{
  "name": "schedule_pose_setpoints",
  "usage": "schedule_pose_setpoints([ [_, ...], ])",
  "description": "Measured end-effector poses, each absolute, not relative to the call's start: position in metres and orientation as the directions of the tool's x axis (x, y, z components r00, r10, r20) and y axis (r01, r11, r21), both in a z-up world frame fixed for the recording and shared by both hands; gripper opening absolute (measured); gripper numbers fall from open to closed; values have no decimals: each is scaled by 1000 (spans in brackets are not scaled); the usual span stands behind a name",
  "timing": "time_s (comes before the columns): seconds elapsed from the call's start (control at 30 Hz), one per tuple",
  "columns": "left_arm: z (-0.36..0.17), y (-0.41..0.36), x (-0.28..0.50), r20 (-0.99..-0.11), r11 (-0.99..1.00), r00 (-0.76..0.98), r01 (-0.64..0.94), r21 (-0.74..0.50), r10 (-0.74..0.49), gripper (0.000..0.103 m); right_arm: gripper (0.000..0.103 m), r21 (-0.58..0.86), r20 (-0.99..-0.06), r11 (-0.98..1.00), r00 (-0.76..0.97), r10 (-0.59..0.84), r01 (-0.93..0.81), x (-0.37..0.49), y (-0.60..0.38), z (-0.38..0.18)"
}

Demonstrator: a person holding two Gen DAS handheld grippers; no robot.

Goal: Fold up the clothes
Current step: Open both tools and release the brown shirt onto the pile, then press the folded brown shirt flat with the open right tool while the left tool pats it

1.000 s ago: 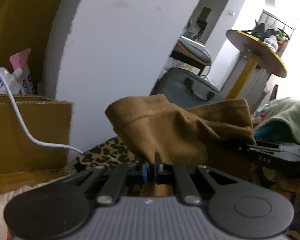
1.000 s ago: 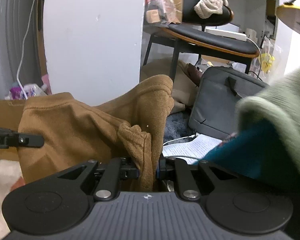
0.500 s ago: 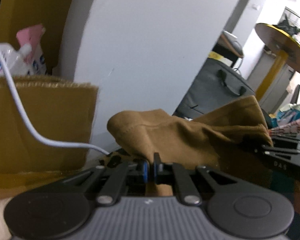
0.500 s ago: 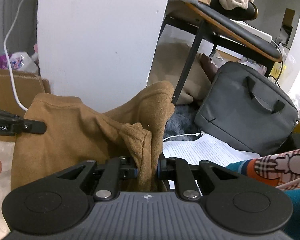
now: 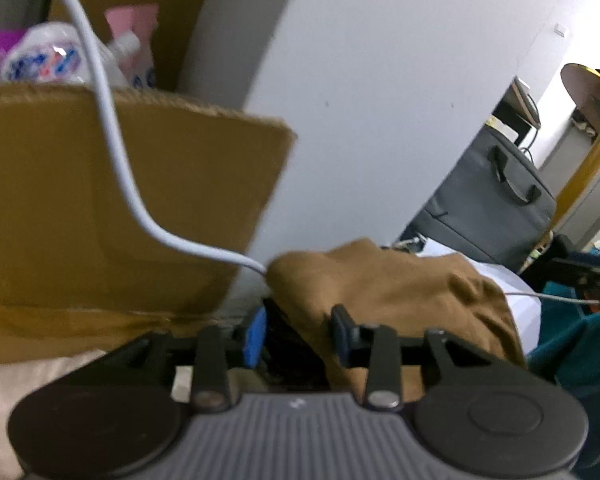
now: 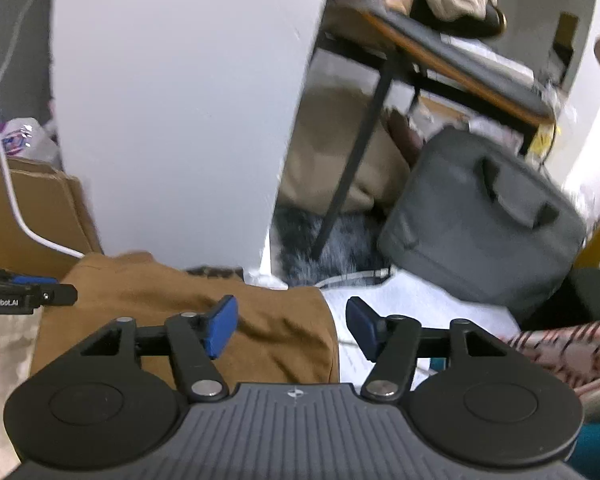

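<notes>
1. The left gripper (image 5: 298, 334) has just been opening; its jaws stand narrowly apart, with a fold of the brown garment (image 5: 400, 296) draped between them, not pinched.
2. The right gripper (image 6: 290, 326) has just been opening; its jaws stand wide, above the garment's right edge, gripping nothing.
3. The garment lies slumped low against the white pillar (image 6: 180, 100), beside the cardboard box (image 5: 100, 200).
4. The surface beneath the garment is hidden.
5. The white cable (image 5: 112, 128) disappears behind the garment.
6. The grey bag (image 6: 484, 216) is motion-blurred.
</notes>
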State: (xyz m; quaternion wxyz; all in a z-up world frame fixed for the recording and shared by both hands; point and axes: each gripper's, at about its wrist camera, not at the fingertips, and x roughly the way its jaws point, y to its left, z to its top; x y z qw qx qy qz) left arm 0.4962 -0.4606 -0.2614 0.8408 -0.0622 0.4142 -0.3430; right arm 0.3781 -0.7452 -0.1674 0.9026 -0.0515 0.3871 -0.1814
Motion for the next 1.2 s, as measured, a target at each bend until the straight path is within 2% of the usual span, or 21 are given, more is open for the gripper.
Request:
schedule_pose_setpoints([
  [0.07, -254, -455, 493, -641, 754, 437, 538, -377, -631, 36, 63, -194, -672, 942, 662, -331, 274, 376, -744, -158],
  [0.1, -249, -453, 490, -632, 748, 442, 555, -364, -636, 28, 62, -167, -677, 948, 667, -311, 272, 376, -745, -155],
  [0.17, -239, -452, 483, -614, 733, 452, 590, -337, -647, 25, 48, -134, -692, 949, 660, -295, 284, 378, -748, -155],
  [0.27, -232, -462, 479, -588, 701, 448, 637, -319, -674, 20, 36, -126, -721, 945, 627, -295, 301, 381, -752, -169],
  [0.43, -238, -476, 466, -588, 668, 422, 683, -294, -690, 20, 36, -109, -759, 944, 588, -281, 311, 381, -752, -196],
  [0.77, -269, -491, 467, -613, 666, 415, 701, -256, -672, 20, 32, -68, -765, 936, 584, -272, 346, 395, -764, -231],
  [0.97, -273, -494, 473, -605, 647, 416, 728, -227, -679, 22, 32, 66, -757, 911, 615, -220, 407, 410, -782, -246],
  [1.2, -272, -499, 477, -591, 614, 410, 767, -188, -694, 22, 32, 127, -766, 888, 613, -196, 443, 427, -793, -269],
])
